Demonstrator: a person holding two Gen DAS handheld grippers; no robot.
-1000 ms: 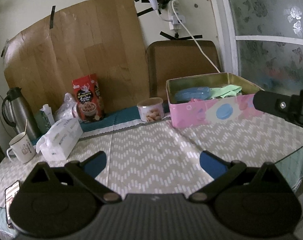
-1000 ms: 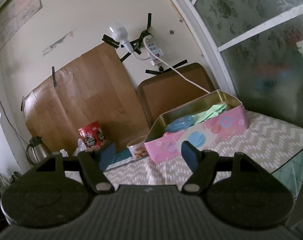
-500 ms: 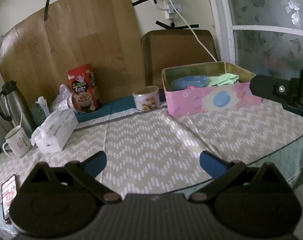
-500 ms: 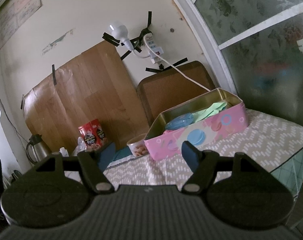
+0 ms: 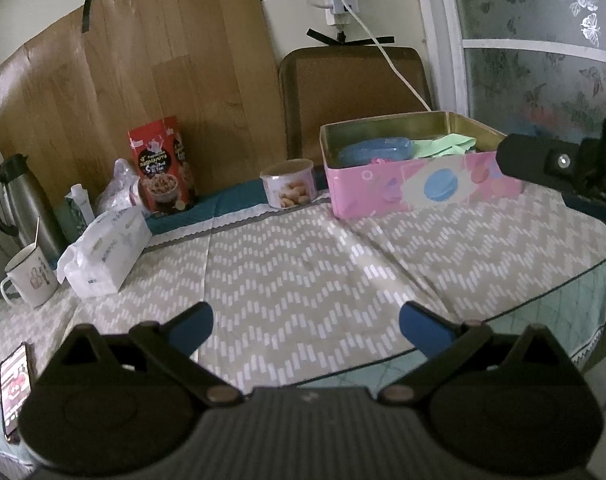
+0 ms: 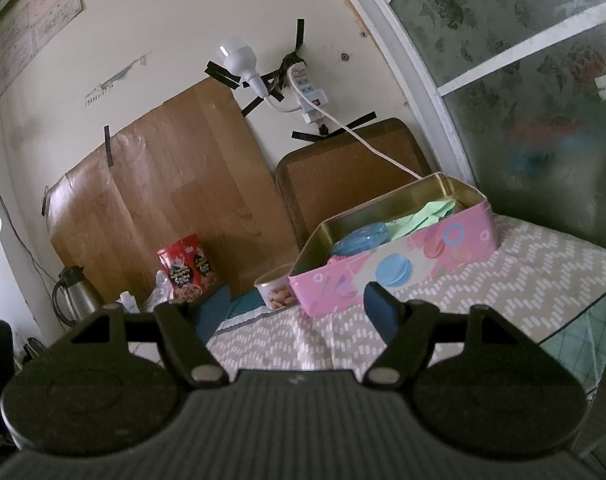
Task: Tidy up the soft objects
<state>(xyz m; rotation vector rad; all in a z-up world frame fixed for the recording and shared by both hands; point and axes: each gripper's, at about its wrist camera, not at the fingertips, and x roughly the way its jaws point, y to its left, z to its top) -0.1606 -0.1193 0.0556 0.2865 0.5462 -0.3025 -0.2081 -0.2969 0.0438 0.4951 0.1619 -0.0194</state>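
A pink tin box (image 5: 423, 188) stands open at the back right of the table; it also shows in the right wrist view (image 6: 399, 264). Inside lie a blue soft object (image 5: 377, 150) and a light green soft object (image 5: 447, 146). My left gripper (image 5: 305, 326) is open and empty above the table's front edge, well short of the box. My right gripper (image 6: 295, 310) is open and empty, in front of the box and apart from it; its body shows at the right of the left wrist view (image 5: 563, 160).
A tissue pack (image 5: 107, 250), a mug (image 5: 29, 278), a thermos (image 5: 13, 196), a red cereal box (image 5: 161, 170) and a snack can (image 5: 289, 184) stand along the back left. A phone (image 5: 13, 388) lies at the front left edge. A chair back (image 5: 355, 96) stands behind the box.
My left gripper has drawn back and risen from the table, so more of the front edge shows. My right gripper has barely moved. Both stay open.
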